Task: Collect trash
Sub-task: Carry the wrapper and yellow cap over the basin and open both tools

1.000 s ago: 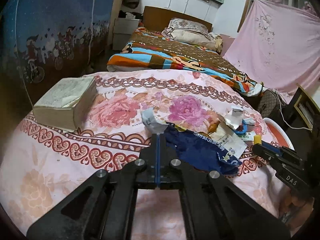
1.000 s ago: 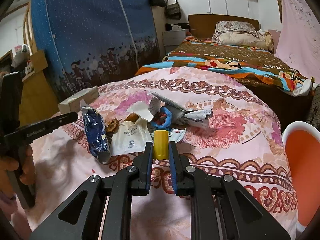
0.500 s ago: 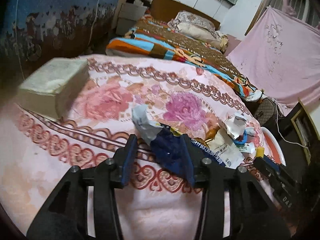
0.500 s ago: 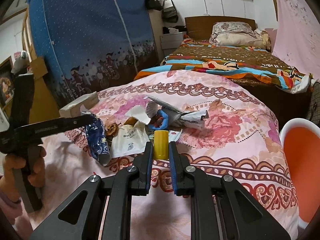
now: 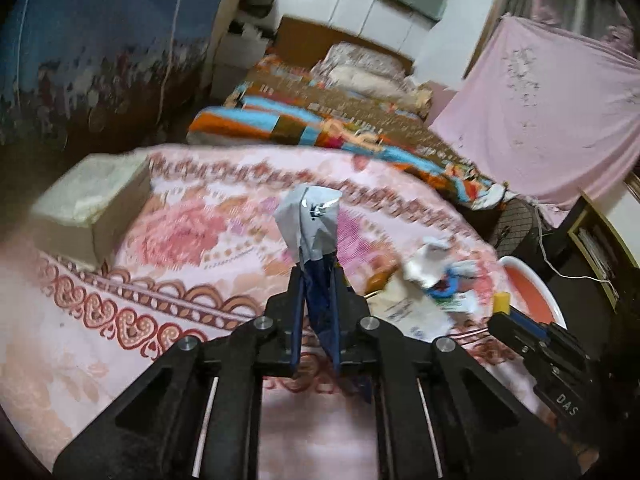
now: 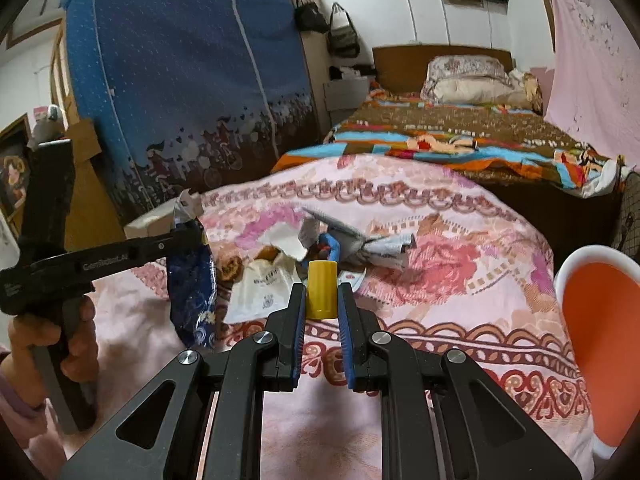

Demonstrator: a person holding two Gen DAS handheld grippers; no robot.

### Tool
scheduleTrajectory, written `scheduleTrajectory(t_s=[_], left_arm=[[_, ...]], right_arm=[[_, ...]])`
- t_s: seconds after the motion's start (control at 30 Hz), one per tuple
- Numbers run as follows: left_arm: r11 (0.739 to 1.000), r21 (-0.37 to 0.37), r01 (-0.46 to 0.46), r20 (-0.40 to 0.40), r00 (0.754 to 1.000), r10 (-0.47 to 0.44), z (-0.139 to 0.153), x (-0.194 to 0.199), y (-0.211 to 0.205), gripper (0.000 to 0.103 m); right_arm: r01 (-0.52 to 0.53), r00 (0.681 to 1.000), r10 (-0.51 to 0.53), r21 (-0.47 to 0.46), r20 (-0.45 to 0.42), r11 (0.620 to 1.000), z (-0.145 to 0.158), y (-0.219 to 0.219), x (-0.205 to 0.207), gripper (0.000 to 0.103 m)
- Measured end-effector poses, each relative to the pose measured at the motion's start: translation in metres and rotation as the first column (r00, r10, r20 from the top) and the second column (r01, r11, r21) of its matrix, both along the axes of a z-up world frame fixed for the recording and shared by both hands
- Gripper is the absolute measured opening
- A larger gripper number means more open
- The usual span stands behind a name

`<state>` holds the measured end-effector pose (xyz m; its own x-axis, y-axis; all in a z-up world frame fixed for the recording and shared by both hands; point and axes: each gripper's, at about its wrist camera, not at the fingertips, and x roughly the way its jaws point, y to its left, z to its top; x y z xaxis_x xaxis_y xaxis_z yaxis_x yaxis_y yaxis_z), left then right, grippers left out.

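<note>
Wrapper (image 5: 316,248): dark blue, pinched in left gripper (image 5: 316,292)
Right gripper (image 6: 322,300): clamped on yellow cylinder (image 6: 322,290)
Litter pile (image 6: 320,256): just ahead
Orange bin (image 6: 600,340): right

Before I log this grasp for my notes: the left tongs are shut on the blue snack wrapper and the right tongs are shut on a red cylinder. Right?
Not quite. The cylinder in the right tongs is yellow, not red; the right wrist view shows it. The left tongs are indeed shut on the blue snack wrapper.

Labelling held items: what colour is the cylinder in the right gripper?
Yellow cylinder; clearest in the right wrist view.
</note>
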<state>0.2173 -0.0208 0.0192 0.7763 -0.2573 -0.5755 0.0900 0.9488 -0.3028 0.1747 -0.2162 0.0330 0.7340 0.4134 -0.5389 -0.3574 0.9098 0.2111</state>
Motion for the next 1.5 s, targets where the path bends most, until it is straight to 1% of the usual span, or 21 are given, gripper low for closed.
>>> scheduleTrajectory(t_s=[0.1, 0.13, 0.2, 0.27, 0.4, 0.43, 0.5, 0.53, 0.63, 0.7, 0.77, 0.97, 1.07, 1.13, 1.3, 1.43, 1.5], left_arm=[[0.999, 0.032, 0.02, 0.088, 0.996, -0.022, 0.014, -0.014, -0.011, 0.0], [0.999, 0.044, 0.03, 0.121, 0.992, -0.035, 0.02, -0.019, -0.015, 0.0], [0.996, 0.072, 0.047, 0.187, 0.981, -0.06, 0.03, -0.029, -0.025, 0.0], [0.994, 0.093, 0.06, 0.239, 0.968, -0.081, 0.04, -0.037, -0.033, 0.0], [0.989, 0.129, 0.077, 0.356, 0.927, -0.119, 0.061, -0.052, -0.053, 0.0], [0.987, 0.14, 0.082, 0.386, 0.913, -0.131, 0.066, -0.055, -0.058, 0.0], [0.982, 0.162, 0.095, 0.434, 0.887, -0.158, 0.074, -0.059, -0.069, 0.0], [0.98, 0.173, 0.103, 0.453, 0.875, -0.172, 0.077, -0.06, -0.075, 0.0], [0.968, 0.205, 0.144, 0.501, 0.835, -0.23, 0.085, -0.063, -0.095, 0.0], [0.961, 0.218, 0.172, 0.516, 0.815, -0.264, 0.088, -0.063, -0.107, 0.0], [0.952, 0.228, 0.204, 0.522, 0.8, -0.296, 0.089, -0.063, -0.119, 0.0], [0.92, 0.25, 0.303, 0.516, 0.762, -0.391, 0.091, -0.056, -0.157, 0.0], [0.904, 0.254, 0.345, 0.503, 0.751, -0.428, 0.09, -0.056, -0.176, 0.0], [0.891, 0.242, 0.383, 0.482, 0.75, -0.453, 0.089, -0.05, -0.188, 0.0], [0.876, 0.189, 0.443, 0.432, 0.764, -0.48, 0.082, -0.036, -0.218, 0.0], [0.861, 0.179, 0.475, 0.397, 0.766, -0.505, 0.076, -0.028, -0.242, 0.0], [0.859, 0.173, 0.481, 0.367, 0.778, -0.509, 0.072, -0.022, -0.252, 0.0]], right_arm=[[0.011, 0.999, -0.012, 0.025, 0.053, 1.0, 0.006, -0.006, -0.008, 0.014], [0.017, 0.996, -0.02, 0.041, 0.083, 0.999, 0.01, -0.01, -0.012, 0.014], [0.026, 0.991, -0.034, 0.064, 0.132, 0.998, 0.016, -0.015, -0.018, 0.014], [0.041, 0.977, -0.058, 0.085, 0.203, 0.996, 0.025, -0.021, -0.027, 0.014], [0.086, 0.938, -0.116, 0.105, 0.328, 0.991, 0.041, -0.032, -0.041, 0.014], [0.106, 0.92, -0.139, 0.109, 0.366, 0.988, 0.045, -0.036, -0.046, 0.014], [0.136, 0.895, -0.173, 0.116, 0.412, 0.984, 0.05, -0.042, -0.052, 0.014], [0.159, 0.876, -0.197, 0.121, 0.441, 0.98, 0.054, -0.047, -0.056, 0.014], [0.208, 0.834, -0.251, 0.142, 0.491, 0.968, 0.06, -0.061, -0.065, 0.014], [0.243, 0.808, -0.291, 0.16, 0.512, 0.957, 0.064, -0.074, -0.07, 0.014], [0.278, 0.792, -0.323, 0.166, 0.518, 0.946, 0.065, -0.083, -0.071, 0.014], [0.376, 0.757, -0.425, 0.201, 0.497, 0.904, 0.063, -0.115, -0.072, 0.014], [0.421, 0.742, -0.473, 0.218, 0.474, 0.88, 0.059, -0.131, -0.072, 0.014], [0.456, 0.733, -0.51, 0.231, 0.45, 0.86, 0.057, -0.143, -0.072, 0.014], [0.529, 0.721, -0.581, 0.241, 0.378, 0.813, 0.047, -0.167, -0.068, 0.014], [0.574, 0.713, -0.622, 0.24, 0.323, 0.783, 0.038, -0.185, -0.064, 0.014], [0.587, 0.71, -0.634, 0.239, 0.306, 0.773, 0.036, -0.189, -0.063, 0.014]])
